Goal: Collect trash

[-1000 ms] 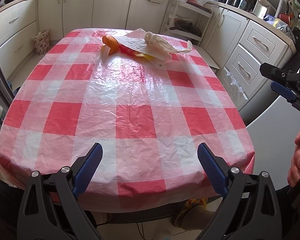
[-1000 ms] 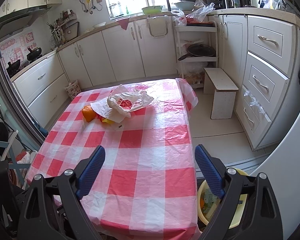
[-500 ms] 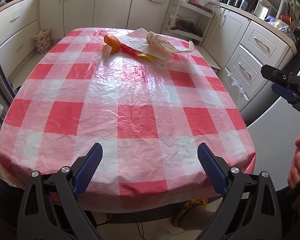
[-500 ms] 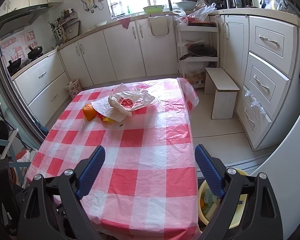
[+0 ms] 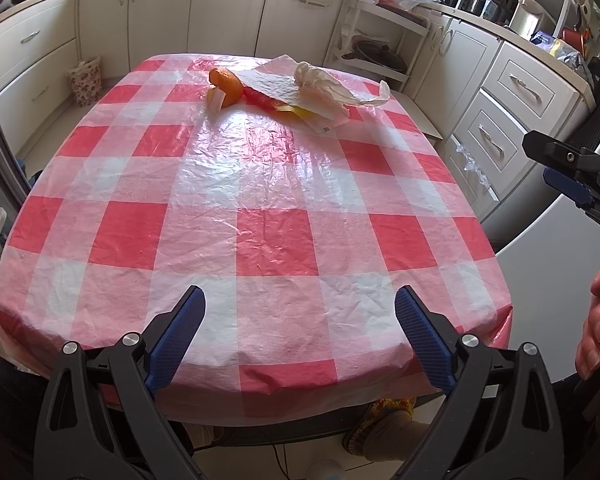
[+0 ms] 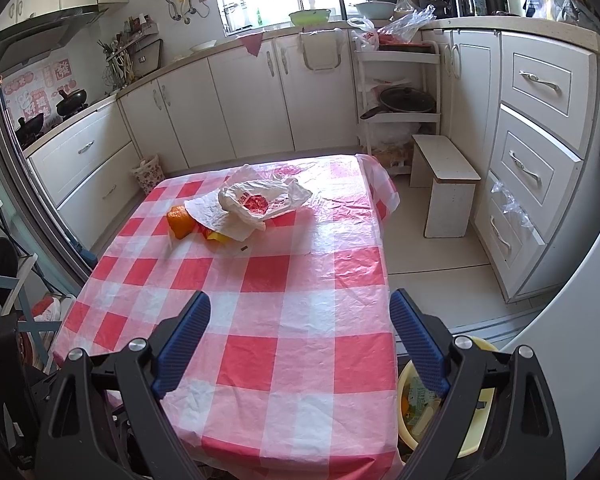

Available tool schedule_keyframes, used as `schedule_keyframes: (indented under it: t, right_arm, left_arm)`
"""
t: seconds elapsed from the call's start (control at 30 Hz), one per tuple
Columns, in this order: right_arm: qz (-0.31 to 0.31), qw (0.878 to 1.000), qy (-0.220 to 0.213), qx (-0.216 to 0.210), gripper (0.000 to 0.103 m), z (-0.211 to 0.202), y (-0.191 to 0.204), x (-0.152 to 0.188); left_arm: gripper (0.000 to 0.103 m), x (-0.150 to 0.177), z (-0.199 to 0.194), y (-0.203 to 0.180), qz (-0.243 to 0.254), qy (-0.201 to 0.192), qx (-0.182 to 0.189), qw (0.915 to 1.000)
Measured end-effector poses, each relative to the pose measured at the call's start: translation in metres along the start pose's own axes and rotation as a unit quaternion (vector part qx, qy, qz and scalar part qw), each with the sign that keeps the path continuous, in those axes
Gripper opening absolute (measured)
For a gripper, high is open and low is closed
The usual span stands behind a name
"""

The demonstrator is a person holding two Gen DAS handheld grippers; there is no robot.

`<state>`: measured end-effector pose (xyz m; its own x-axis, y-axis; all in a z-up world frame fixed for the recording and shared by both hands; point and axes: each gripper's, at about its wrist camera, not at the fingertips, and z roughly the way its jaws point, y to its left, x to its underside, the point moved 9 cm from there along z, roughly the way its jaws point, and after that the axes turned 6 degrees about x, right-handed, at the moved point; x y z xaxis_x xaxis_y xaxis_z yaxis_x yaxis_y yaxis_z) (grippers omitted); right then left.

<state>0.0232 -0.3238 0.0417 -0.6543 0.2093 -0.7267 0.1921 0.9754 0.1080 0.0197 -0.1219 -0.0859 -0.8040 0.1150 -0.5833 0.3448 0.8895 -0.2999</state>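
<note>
Left gripper (image 5: 298, 322): jaws spread wide, nothing between them, hanging over the near edge of the checked tablecloth (image 5: 260, 208).

Right gripper (image 6: 298, 322): same story, blue pads well apart and empty, poised over the near right part of the table, higher up by the look of it.

Trash pile: all of it sits at the far end of the table, well apart from both sets of jaws. There's an orange peel (image 5: 225, 86), a flat sheet of white paper (image 5: 278, 88), a crumpled plastic bag (image 6: 260, 200) lying on top of that sheet, and a red-and-yellow wrapper (image 5: 276, 105) poking out from under it.

Bin: a yellow basin (image 6: 474, 404) on the floor at the table's near right corner, already holding scraps. That looks like the drop-off.

How the bag will handle: feather-light, soft, floppy, I'd say. Pinch a bunched fold near its top, not a loose flap, or it may slide out.

How the paper will handle: thin and lying flat, hard to get a pad under. Best taken at a raised edge or corner.

How the peel will handle: curled, fairly stiff, stands up off the cloth. An easy pinch across its rim.

Watch out: the tablecloth is thin plastic too; a low grab could catch it along with the trash.
</note>
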Motion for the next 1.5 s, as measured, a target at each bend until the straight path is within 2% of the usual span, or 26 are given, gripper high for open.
schedule_keyframes:
  t: [0.77,1.1,1.27,1.4,1.5]
  right_arm:
    - [-0.002,1.000,0.002,0.000,0.087,0.001,-0.002,0.001]
    - [-0.013,1.000,0.009,-0.010,0.087,0.017,0.007,-0.001]
    - [-0.015,0.999,0.030,-0.030,0.087,0.044,0.019,-0.003]
    - [0.055,0.994,0.053,-0.077,0.087,0.073,0.019,-0.014]
    - [0.122,0.984,0.076,-0.108,0.087,0.103,0.012,-0.023]
  left_arm:
    - [0.092,-0.002,0.001,0.005,-0.010,-0.001,0.001,1.0000]
    - [0.092,-0.014,-0.008,0.020,-0.057,-0.014,0.014,0.9982]
    - [0.092,-0.038,-0.009,0.033,-0.081,-0.026,0.020,0.9962]
    - [0.092,-0.075,-0.003,0.060,-0.107,-0.046,0.000,0.9932]
    - [0.092,-0.102,0.009,0.082,-0.138,-0.060,-0.007,0.9886]
